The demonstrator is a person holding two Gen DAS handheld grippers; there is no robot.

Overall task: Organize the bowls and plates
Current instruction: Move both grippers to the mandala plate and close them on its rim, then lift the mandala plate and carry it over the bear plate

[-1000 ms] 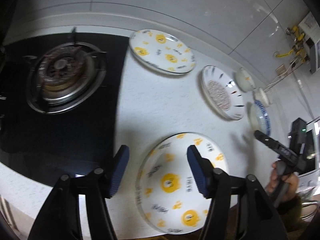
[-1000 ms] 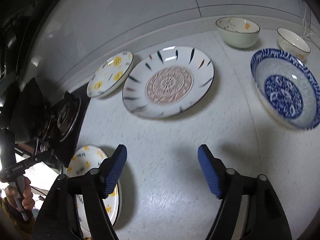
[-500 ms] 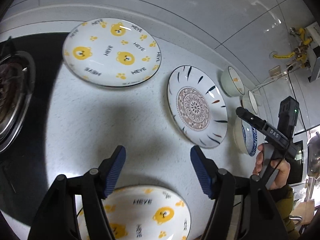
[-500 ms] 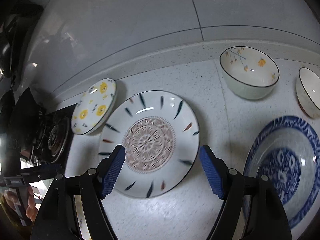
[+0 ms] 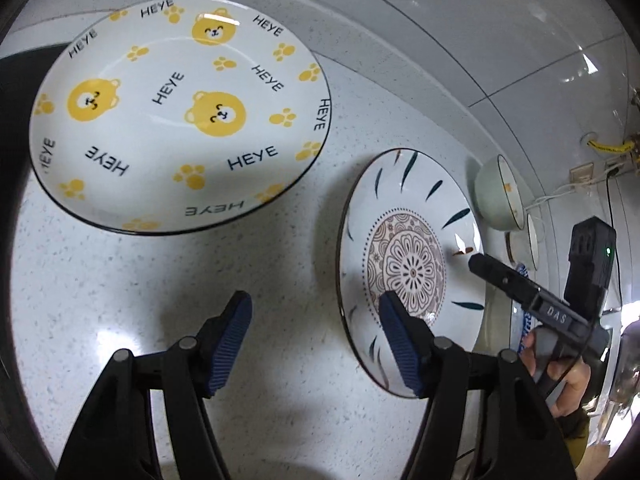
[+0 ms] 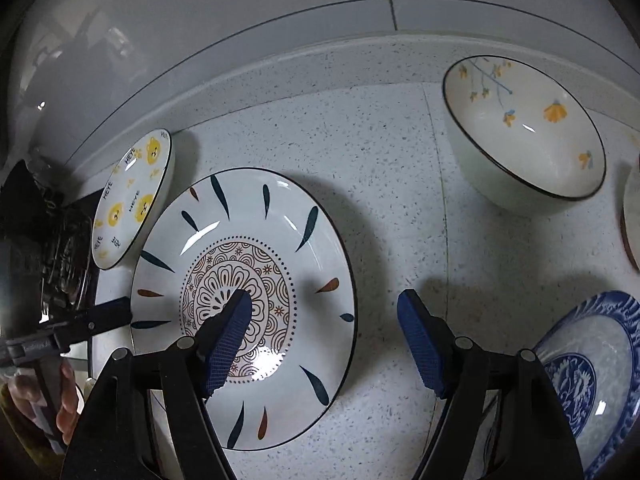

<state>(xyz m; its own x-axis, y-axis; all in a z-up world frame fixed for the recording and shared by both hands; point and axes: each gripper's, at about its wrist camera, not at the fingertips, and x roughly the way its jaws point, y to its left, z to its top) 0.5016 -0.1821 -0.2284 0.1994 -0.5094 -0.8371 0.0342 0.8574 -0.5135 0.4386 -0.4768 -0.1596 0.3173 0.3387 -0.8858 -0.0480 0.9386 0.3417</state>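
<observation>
A white plate with yellow bears [image 5: 180,116] lies at the back left of the speckled counter; it also shows small in the right wrist view [image 6: 132,200]. A leaf-and-mandala plate [image 5: 412,264] [image 6: 244,304] lies to its right. My left gripper [image 5: 316,336] is open and empty, between the two plates, its right finger over the mandala plate's left rim. My right gripper [image 6: 324,340] is open and empty, its left finger over the mandala plate's centre, its right finger past the plate's right rim. The right gripper also shows from the left wrist [image 5: 500,272].
A white bowl with yellow flowers [image 6: 524,132] stands at the back right, a blue patterned bowl [image 6: 588,380] at the front right, another bowl [image 6: 632,216] at the right edge. The black stove [image 6: 60,264] lies left. The tiled wall [image 6: 280,20] runs behind.
Both grippers have moved forward toward the back of the counter. The near bear plate has dropped out of the left view. The mandala plate is now under the right gripper's left finger.
</observation>
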